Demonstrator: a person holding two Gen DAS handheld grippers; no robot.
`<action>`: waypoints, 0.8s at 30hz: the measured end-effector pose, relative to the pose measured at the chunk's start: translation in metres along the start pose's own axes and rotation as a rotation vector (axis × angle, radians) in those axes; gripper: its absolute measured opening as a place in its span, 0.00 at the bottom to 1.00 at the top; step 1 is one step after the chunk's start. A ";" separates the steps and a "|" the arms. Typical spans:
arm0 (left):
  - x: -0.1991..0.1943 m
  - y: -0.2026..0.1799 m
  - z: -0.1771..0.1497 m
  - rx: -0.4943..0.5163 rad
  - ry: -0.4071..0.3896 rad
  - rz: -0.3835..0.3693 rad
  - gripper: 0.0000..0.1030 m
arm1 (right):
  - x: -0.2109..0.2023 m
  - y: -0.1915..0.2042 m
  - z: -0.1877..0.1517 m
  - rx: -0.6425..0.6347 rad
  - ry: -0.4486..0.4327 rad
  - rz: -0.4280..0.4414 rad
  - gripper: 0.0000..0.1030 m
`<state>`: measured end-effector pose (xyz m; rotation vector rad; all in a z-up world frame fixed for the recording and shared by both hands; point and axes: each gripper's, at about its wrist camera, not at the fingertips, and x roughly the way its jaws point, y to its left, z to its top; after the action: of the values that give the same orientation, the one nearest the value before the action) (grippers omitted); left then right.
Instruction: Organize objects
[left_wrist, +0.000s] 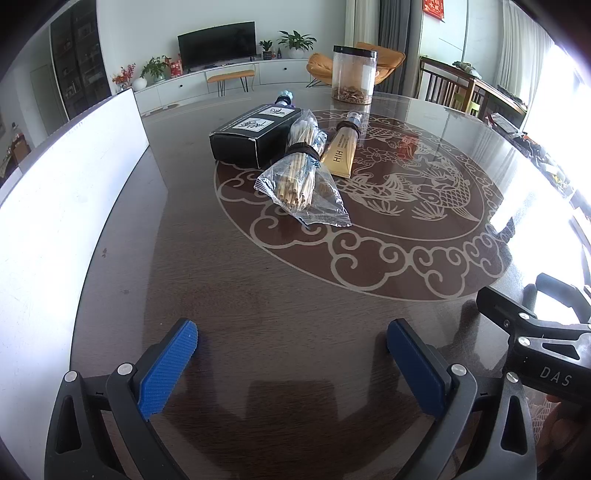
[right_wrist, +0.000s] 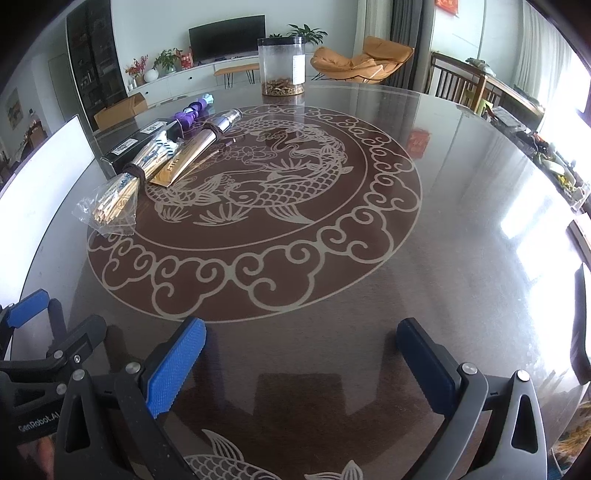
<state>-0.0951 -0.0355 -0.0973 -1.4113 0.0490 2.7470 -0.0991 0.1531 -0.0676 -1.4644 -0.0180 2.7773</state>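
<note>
Black box (left_wrist: 240, 142), one; chopstick bundle (left_wrist: 301, 173), tube (left_wrist: 341, 153), jar (left_wrist: 352, 75); perhaps purple toy (right_wrist: 188, 116). Both claws (left_wrist: 291, 363) (right_wrist: 301, 363) wide.

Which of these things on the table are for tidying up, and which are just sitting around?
For tidying:
black box
chopsticks bag
gold tube
purple toy

Just around:
jar
white board
TV
orange chair
plants

Dark brown table (left_wrist: 258, 295) with pale fish motif, black box (left_wrist: 243, 142), gold tube (left_wrist: 341, 153), blue claw pads (left_wrist: 166, 369)
</note>
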 end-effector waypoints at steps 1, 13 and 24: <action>0.000 0.000 0.000 0.000 0.000 0.000 1.00 | 0.000 0.000 0.000 -0.001 -0.001 0.001 1.00; 0.003 -0.003 0.058 0.040 -0.038 0.015 1.00 | 0.000 -0.001 0.000 0.004 -0.007 -0.003 1.00; 0.063 0.000 0.101 0.015 0.041 -0.001 0.31 | 0.001 -0.001 0.000 0.004 -0.007 -0.003 1.00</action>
<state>-0.2136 -0.0278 -0.0892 -1.4632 0.0696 2.7112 -0.0999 0.1539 -0.0679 -1.4525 -0.0149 2.7784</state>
